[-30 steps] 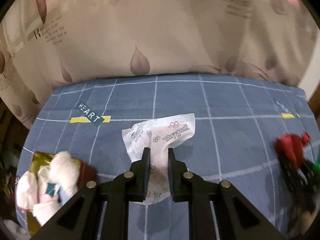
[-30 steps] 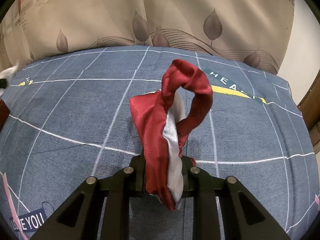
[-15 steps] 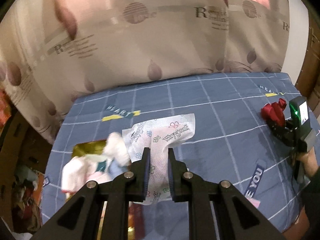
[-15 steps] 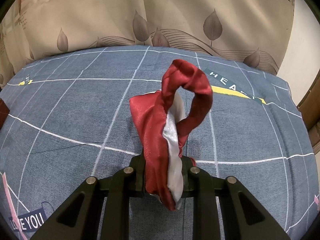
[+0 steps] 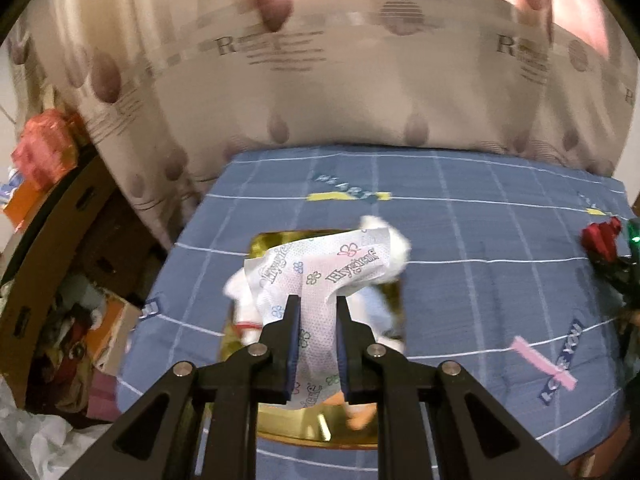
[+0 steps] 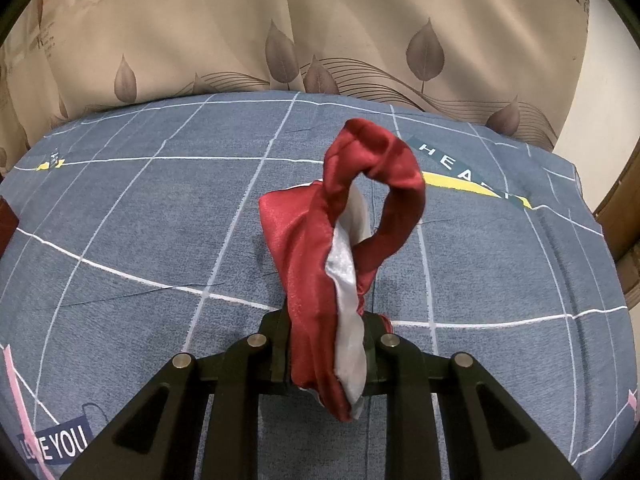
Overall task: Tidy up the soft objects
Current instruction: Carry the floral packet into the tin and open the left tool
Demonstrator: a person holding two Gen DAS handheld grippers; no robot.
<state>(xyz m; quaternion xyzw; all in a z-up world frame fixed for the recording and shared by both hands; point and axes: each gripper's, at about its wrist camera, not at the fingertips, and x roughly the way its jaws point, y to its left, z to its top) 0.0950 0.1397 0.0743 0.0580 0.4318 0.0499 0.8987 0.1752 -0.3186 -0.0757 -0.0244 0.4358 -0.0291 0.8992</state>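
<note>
My left gripper is shut on a white tissue packet printed with small flowers, held in the air over a gold box that holds several white and pale soft items. My right gripper is shut on a red and white satin cloth, whose looped end stands up above the blue checked bedsheet. In the left wrist view the red cloth and the right gripper's body show at the far right edge.
A beige leaf-print curtain hangs behind the bed. Left of the bed stand a brown cardboard box, orange and red packages and a heap of clutter on the floor. The bed's left edge drops off beside the gold box.
My left gripper has swung left and risen with the tissue packet, so the gold box now lies under it. The right gripper and red cloth have not moved.
</note>
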